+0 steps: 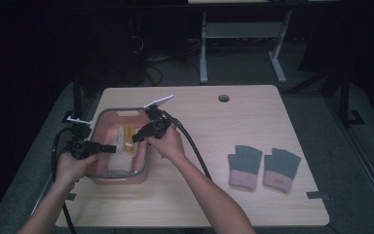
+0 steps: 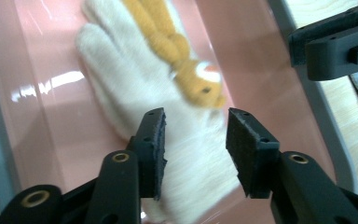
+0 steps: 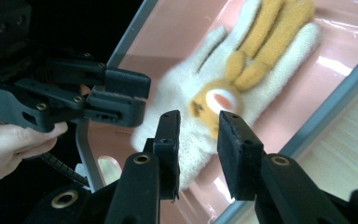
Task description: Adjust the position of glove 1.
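Both grippers, left gripper (image 2: 193,154) and right gripper (image 3: 198,149), hold spread fingers over the white glove (image 2: 168,135), not yet picked from the pink bin (image 1: 119,176) near the counter's left edge.

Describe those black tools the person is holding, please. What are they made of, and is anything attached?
Each hand holds a black two-jaw gripper: the left gripper and the right gripper. Both have flat, rough-looking black pads on jointed black links with brass-coloured pivot rings. Thick black cables trail from them. The right one carries a pale grey plate on top. The forearms are bare, without sleeves.

Both hand-held grippers (image 2: 195,149) (image 3: 198,149) agape, empty.
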Available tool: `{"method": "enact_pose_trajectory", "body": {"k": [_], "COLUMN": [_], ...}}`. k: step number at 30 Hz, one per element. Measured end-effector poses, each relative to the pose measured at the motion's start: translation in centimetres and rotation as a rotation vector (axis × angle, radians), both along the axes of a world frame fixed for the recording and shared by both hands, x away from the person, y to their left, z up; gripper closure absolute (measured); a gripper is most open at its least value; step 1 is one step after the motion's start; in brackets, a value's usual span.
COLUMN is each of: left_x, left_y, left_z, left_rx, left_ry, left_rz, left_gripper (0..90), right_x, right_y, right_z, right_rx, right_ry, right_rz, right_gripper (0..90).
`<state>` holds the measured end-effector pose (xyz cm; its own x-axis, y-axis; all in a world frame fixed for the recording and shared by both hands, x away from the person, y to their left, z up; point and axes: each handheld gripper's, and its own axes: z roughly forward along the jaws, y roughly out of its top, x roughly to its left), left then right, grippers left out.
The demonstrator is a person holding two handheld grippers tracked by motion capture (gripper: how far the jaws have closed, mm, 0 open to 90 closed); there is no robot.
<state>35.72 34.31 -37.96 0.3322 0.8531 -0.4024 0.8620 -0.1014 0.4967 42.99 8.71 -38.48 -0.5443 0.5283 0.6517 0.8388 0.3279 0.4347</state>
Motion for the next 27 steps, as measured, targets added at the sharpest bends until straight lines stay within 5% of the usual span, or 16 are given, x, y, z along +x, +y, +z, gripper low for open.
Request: {"method": "enact_pose_trajectory", "body": {"k": [7, 20, 27], "left_x": [0.2, 0.8, 0.9], "left_y": [-1.0, -2.3, -2.5], "left_z": [-0.5, -1.9, -2.0], "left_rx": [0.094, 0.276, 0.292], "left_ry": [0.009, 0.066, 0.065], "left_rz": [-0.050, -0.117, -0.103], "left_gripper": [68.4, 68.2, 66.1], "right_x": [-0.1, -0.3, -0.4], "right_y": [-0.7, -1.3, -1.3], "right_z": [0.3, 0.5, 0.4], "right_rx": [0.016, 0.028, 0.032], "right_ry": [-0.006, -0.008, -0.010], "right_rz": [-0.004, -0.006, -0.001], "right_gripper": [68.3, 68.0, 66.9]}}
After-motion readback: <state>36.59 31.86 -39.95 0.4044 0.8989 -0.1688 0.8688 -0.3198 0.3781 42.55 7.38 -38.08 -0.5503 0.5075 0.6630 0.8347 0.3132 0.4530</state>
